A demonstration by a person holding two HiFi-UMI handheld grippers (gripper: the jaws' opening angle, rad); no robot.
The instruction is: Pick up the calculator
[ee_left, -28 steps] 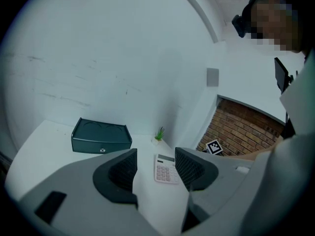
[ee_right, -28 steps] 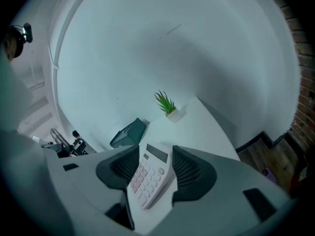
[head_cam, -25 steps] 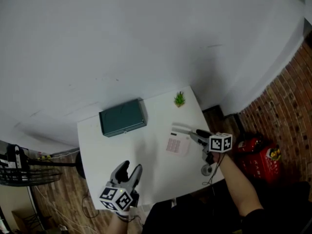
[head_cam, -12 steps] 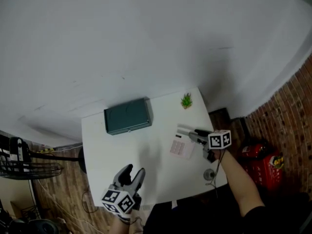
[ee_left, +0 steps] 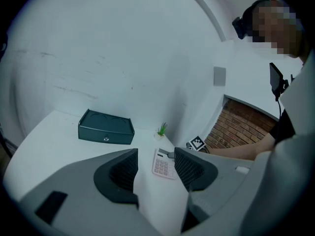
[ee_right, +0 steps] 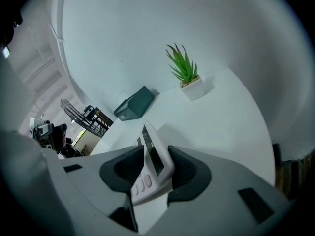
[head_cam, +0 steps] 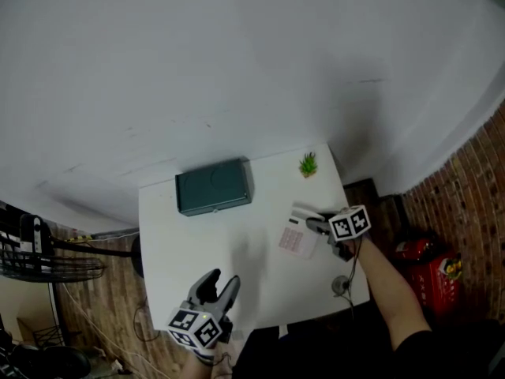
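The white calculator [head_cam: 296,238] with pink keys lies on the white table [head_cam: 237,275], toward its right side. My right gripper [head_cam: 312,223] reaches it from the right; its jaws have just been closing with the calculator between them. In the right gripper view the calculator [ee_right: 153,157] fills the gap between the two pads of the right gripper [ee_right: 150,170], which press on its edges. My left gripper [head_cam: 218,283] hovers open over the table's near edge, well left of the calculator. In the left gripper view the calculator [ee_left: 162,163] shows far off between the open jaws of the left gripper [ee_left: 155,168].
A dark green box [head_cam: 214,185] sits at the table's back. A small potted plant [head_cam: 308,164] stands at the back right corner. A small round thing [head_cam: 340,285] lies near the front right corner. A red extinguisher [head_cam: 430,263] stands on the floor right; a wire rack [head_cam: 47,263] left.
The right gripper has moved in and down toward the calculator, rolled, and its jaws now stand around it. The left gripper has hardly moved.
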